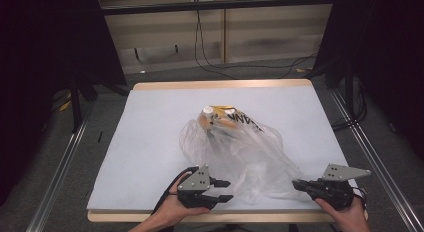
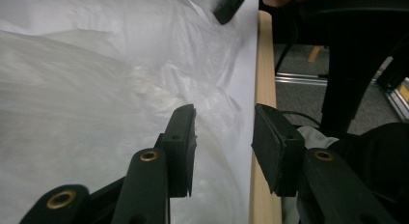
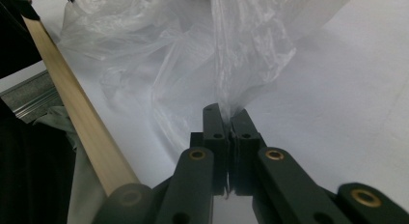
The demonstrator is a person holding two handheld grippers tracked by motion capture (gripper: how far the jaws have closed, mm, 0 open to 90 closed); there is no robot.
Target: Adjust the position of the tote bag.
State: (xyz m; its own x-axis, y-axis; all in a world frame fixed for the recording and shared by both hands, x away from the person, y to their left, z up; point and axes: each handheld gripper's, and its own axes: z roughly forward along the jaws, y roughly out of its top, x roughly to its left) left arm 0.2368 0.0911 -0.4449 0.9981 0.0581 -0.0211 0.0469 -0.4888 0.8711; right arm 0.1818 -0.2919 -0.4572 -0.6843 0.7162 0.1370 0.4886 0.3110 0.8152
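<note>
Two grippers at table's near edge: right gripper (image 3: pixel 230 119) clenched on plastic bag (image 1: pixel 240 152) film, left gripper (image 2: pixel 223 137) released beside it; judged next, left takes opposite rim to open the mouth.

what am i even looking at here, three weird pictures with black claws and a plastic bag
A person sits at a table covered in white, holding a hand-operated gripper in each hand. The high view looks down from above; the other two come from cameras riding on each gripper, looking along its black jaws. A clear plastic bag lies in the middle with some orange-and-white packaged goods inside. The right gripper is shut on a pinch of the bag's film. The left gripper is open beside the bag, near the table's wooden edge, holding nothing.
</note>
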